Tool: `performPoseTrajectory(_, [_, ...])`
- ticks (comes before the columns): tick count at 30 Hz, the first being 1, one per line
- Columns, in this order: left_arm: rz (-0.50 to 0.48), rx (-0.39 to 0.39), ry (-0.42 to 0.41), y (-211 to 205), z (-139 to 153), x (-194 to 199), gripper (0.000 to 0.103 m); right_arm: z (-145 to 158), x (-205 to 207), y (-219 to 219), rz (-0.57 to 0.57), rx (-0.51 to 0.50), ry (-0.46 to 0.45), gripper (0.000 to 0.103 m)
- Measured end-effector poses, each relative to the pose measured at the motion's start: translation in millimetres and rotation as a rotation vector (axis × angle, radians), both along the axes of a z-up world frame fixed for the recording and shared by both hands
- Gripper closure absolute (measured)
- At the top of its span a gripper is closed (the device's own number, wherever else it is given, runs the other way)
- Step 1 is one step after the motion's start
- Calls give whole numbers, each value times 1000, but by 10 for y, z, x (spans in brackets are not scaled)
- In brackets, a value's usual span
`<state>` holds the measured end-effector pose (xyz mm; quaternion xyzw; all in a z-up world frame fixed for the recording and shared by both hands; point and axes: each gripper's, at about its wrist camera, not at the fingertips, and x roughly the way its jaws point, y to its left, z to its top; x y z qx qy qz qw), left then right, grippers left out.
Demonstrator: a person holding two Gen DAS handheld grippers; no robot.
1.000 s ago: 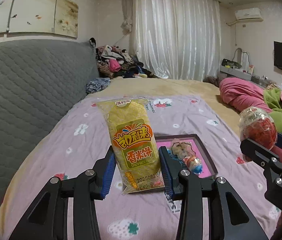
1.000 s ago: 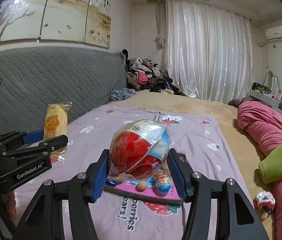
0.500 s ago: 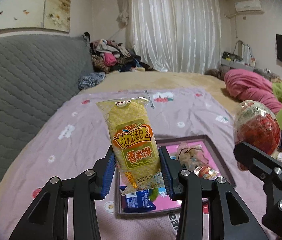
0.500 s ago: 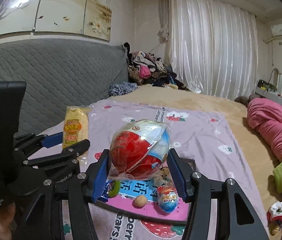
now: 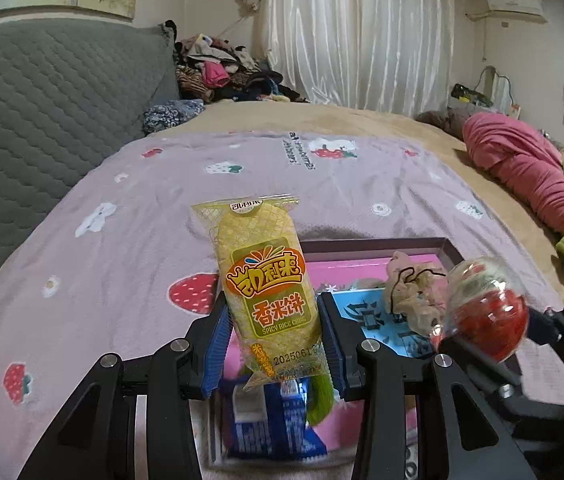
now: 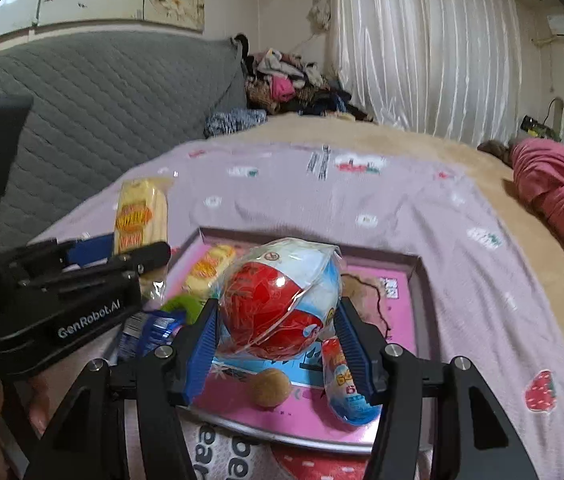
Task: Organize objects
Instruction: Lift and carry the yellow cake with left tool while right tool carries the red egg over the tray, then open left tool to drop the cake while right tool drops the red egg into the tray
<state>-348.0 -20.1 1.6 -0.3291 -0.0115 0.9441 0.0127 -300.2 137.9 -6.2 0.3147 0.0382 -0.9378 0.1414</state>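
Bedroom scene: a wide bed (image 5: 361, 128) under a lilac strawberry-print blanket (image 5: 130, 248) fills the room, with a grey quilted headboard (image 5: 42, 92), white curtains (image 5: 357, 36) and heaped clothes (image 5: 218, 72) behind. On the blanket sits a shallow pink tray (image 6: 417, 280), apparently the collection point, already holding small snacks and a brown ball (image 6: 269, 388). Above its near edge the left gripper (image 5: 272, 344) clamps a yellow rice-cake packet (image 5: 268, 284) upright by its lower end, while the right gripper (image 6: 278, 336) squeezes a red-and-white wrapped ball (image 6: 278, 300) between blue pads, both seemingly poised for release into the tray.
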Motion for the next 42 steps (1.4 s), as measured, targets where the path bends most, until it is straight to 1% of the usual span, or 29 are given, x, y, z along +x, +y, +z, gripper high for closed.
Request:
performPoseTrajectory(3, [-2,11,-13,-13,-117,-116,59,-80,-142,-79,19,40,-15,46])
performPoseTrajectory(5, [-2,2,-16,-15,-204,-166,59,-129,-216,-121,26,61,-17,46])
performPoseTrajectory(11, [-6,10,-77,-52,-487,-343,59,-358,-381,-237,34,112,-52,46])
performPoseTrajectory(12, [-11,29,-91,-87,-536,-369,59,-406,-406,-255,36,125,-58,46])
performPoseTrajectory(18, [-29,44,-157,-94,-726,-459,59,-685,-503,-374,48,192,-126,46])
performPoseTrajectory(23, [-33,40,-161,-57,-754,-444,58,-769,-493,-400,56,227,-147,45])
performPoseTrajectory(29, [-44,39,-168,-39,-748,-420,58,-810,-492,-410,49,259,-155,45])
performPoseTrajectory(32, [-41,26,-162,-27,-732,-406,58,-820,-487,-412,47,271,-148,45])
performPoseTrajectory(33, [-38,26,-160,-30,-727,-399,57,-826,-490,-410,46,275,-149,45])
performPoseTrajectory(34, [-39,25,-164,-31,-726,-397,57,-829,-491,-409,44,280,-147,42])
performPoseTrajectory(35, [-41,30,-163,-37,-719,-390,56,-834,-489,-406,43,286,-148,39])
performPoseTrajectory(37, [-46,37,-163,-47,-694,-373,51,-838,-472,-410,45,292,-144,36])
performPoseTrajectory(39, [-51,49,-156,-57,-658,-349,40,-818,-448,-407,50,292,-142,34])
performPoseTrajectory(40, [-55,55,-153,-63,-631,-327,37,-795,-429,-405,53,288,-135,31])
performPoseTrajectory(42, [-55,62,-142,-75,-578,-296,29,-737,-396,-405,54,280,-117,30])
